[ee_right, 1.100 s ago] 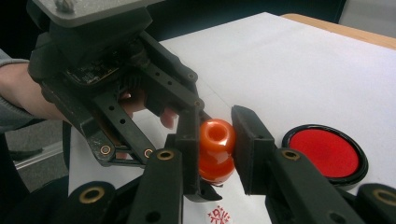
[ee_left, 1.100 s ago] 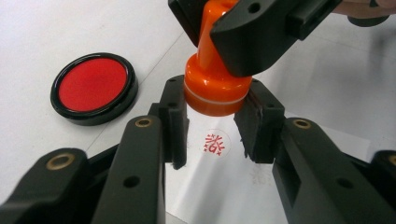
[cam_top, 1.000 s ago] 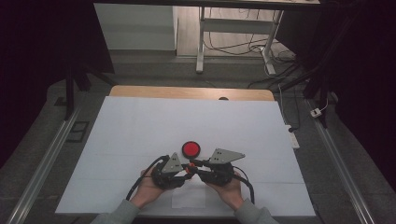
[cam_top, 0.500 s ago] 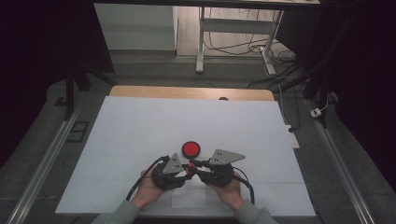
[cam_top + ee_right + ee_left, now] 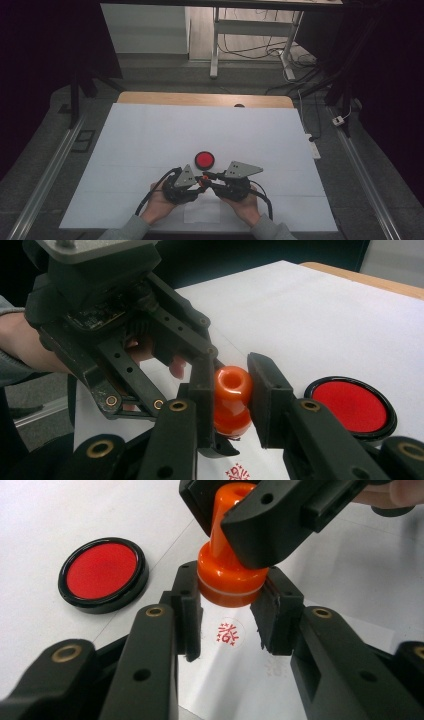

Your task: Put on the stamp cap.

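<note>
An orange stamp [image 5: 227,577] hangs just above a slip of paper [image 5: 220,680] that bears a round red imprint [image 5: 227,632]. My left gripper [image 5: 230,612] is shut on the stamp's wide base, one pad on each side. My right gripper [image 5: 232,390] is shut on the stamp's rounded knob [image 5: 232,385]. In the high view both grippers meet tip to tip at the stamp [image 5: 202,178], near the table's front edge, left gripper [image 5: 197,184] and right gripper [image 5: 207,176]. A round black ink pad [image 5: 204,159] with a red face lies just beyond them.
A large white sheet [image 5: 150,135] covers the table, with a wooden edge [image 5: 200,99] at the back. The person's hands [image 5: 160,205] reach in from the front edge. Metal rails [image 5: 45,180] run along both sides. A table frame and cables stand on the floor beyond.
</note>
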`<action>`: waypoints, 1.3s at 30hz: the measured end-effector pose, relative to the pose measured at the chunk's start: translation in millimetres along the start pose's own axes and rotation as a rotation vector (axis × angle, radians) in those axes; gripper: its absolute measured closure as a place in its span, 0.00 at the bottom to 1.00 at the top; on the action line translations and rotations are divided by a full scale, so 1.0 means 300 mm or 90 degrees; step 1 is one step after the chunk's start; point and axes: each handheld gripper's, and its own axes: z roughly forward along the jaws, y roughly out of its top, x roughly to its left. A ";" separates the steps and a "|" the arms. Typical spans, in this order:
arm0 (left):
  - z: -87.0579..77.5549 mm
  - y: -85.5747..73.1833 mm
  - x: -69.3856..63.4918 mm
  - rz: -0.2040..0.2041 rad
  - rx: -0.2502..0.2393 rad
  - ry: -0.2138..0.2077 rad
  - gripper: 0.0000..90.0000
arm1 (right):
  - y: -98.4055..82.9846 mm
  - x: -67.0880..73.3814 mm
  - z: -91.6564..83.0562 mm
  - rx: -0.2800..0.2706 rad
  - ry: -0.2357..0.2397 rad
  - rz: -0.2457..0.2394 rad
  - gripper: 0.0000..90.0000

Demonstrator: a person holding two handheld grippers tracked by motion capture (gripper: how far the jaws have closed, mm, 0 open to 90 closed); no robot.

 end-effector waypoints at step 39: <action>-0.002 -0.025 0.031 -0.046 -0.016 -0.003 0.34 | 0.014 -0.014 -0.025 -0.015 -0.025 -0.011 0.80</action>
